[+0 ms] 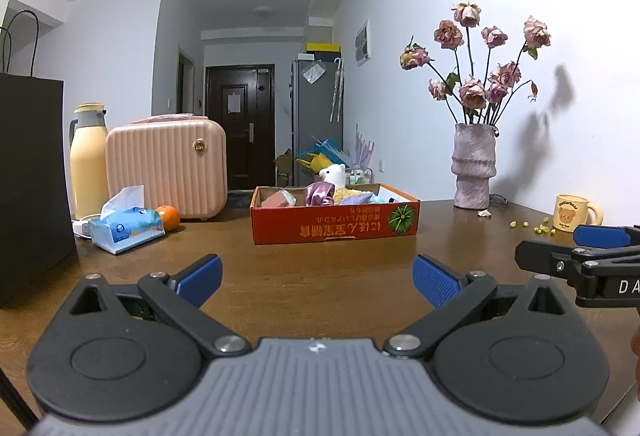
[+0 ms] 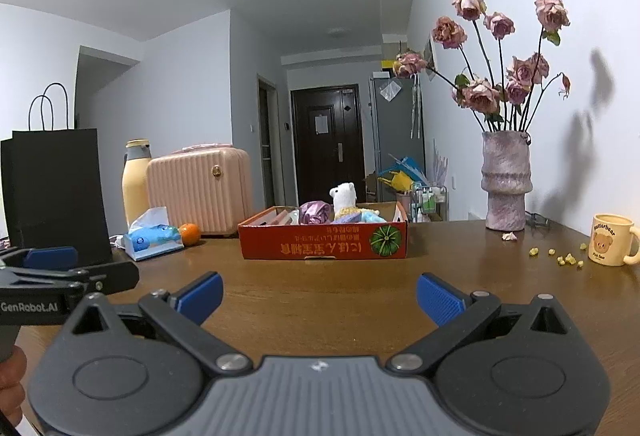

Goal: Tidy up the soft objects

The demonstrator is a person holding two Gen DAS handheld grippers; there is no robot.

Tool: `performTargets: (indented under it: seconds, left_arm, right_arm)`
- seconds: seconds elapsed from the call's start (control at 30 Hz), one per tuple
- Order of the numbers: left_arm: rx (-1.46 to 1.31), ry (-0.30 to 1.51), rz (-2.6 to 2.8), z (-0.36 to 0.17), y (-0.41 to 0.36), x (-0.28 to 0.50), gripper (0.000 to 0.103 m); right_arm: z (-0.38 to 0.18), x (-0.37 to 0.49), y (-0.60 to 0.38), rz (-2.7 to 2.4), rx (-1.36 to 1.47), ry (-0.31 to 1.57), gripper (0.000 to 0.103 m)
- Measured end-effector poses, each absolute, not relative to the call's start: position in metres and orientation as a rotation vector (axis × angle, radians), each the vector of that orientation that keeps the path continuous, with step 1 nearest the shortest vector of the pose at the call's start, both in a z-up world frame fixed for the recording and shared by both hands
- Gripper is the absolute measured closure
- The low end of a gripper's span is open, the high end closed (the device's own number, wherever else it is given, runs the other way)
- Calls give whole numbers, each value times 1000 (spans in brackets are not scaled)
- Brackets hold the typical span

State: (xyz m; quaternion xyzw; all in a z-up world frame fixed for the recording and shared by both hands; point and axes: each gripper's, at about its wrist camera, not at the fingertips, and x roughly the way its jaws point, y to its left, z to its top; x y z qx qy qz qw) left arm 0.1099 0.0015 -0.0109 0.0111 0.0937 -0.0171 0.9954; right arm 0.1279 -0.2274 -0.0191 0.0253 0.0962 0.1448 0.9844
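Blue ribbed fingers (image 1: pixel 438 280) of the left gripper (image 1: pixel 316 278) stand spread wide and empty, as do those of the right gripper (image 2: pixel 318 296), both low over the brown wooden table (image 2: pixel 340 288). Farther off, a red cardboard box (image 1: pixel 334 226) holds a white plush toy (image 1: pixel 334 173), purple satin cloth (image 1: pixel 318 193) and other soft pieces. Sorting looks largely done; nothing soft lies loose nearby.

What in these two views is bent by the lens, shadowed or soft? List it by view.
Left wrist view: dark fisheye corners; the wall beside the vase curves; the dried roses cast a blurred shadow on that wall; the red box stays sharp.
Right wrist view: the same corner vignette and rose shadow; the wooden table shows soft glare; the left gripper at the left edge looks stretched.
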Motion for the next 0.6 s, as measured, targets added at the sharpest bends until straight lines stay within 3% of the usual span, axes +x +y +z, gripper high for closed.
performTargets:
  seconds: [0.6]
  left_arm:
    - [19, 180, -41, -11, 2, 105, 0]
  right_arm:
    - [-15, 124, -227, 285, 43, 182, 0]
